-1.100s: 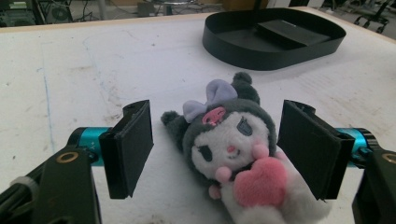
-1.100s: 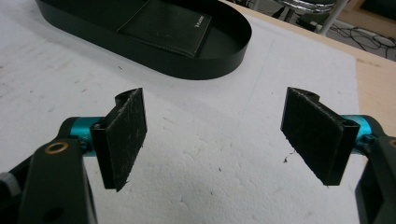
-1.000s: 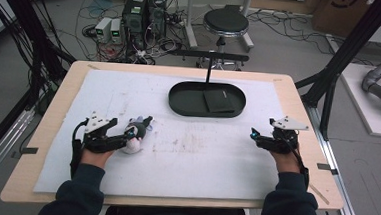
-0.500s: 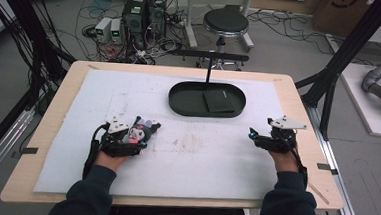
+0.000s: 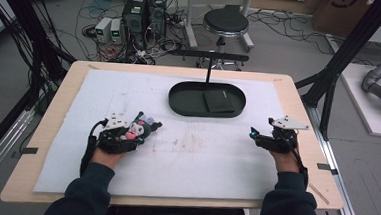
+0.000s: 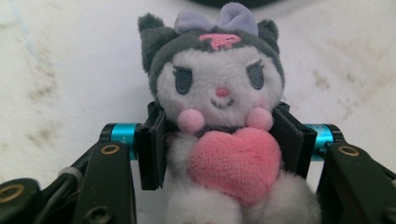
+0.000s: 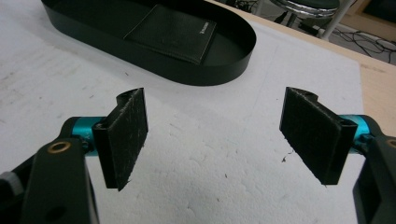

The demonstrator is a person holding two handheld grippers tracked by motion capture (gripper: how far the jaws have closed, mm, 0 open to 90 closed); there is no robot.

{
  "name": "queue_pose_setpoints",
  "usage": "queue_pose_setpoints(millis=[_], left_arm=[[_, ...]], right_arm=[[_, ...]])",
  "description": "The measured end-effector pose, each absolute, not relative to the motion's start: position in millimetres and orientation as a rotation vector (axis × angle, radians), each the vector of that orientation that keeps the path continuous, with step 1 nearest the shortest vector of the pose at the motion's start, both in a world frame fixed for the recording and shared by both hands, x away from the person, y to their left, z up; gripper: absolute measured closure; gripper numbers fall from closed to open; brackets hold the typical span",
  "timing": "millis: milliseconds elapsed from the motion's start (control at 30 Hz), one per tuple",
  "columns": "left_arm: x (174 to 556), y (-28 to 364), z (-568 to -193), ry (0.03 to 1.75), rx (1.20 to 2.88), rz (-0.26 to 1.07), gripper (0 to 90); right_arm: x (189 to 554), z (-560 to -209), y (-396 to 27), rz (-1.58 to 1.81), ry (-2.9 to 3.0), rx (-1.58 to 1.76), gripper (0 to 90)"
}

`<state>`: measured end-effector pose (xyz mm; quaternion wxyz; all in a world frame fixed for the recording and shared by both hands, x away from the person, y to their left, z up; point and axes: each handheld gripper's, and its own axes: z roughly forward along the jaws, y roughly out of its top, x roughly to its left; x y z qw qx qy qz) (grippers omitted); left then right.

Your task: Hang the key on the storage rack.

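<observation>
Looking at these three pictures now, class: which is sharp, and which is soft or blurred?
Left gripper view: the plush toy is crisp, the table behind soft. Right gripper view: pads and tray sharp, far edge blurred. High view: evenly lit, slightly grainy.

A light wooden table (image 5: 299, 101) carries a stained white foam mat (image 5: 195, 163) covering most of its top. On the mat's far side sits a black oval tray (image 5: 179, 98).

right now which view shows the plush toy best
The left gripper view: the plush toy faces the camera close up, pads pressed on both its sides. The high view shows it small, in the left gripper.
</observation>
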<state>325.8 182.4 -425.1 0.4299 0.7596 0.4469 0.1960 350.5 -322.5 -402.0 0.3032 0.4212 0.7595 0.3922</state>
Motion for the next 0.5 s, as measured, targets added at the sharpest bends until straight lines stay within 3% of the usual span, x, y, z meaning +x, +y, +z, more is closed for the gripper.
queue_pose_setpoints(millis=[200, 500], left_arm=[[343.3, 189.5, -404.0, 1.111, 1.807, 0.449, 45.2], [386.7, 160.5, -337.5, 0.989, 1.780, 0.446, 45.1]], right_arm=[[352.1, -402.4, -323.7, 1.050, 2.017, 1.120, 24.0], [356.6, -403.8, -325.9, 1.069, 2.012, 1.120, 24.0]])
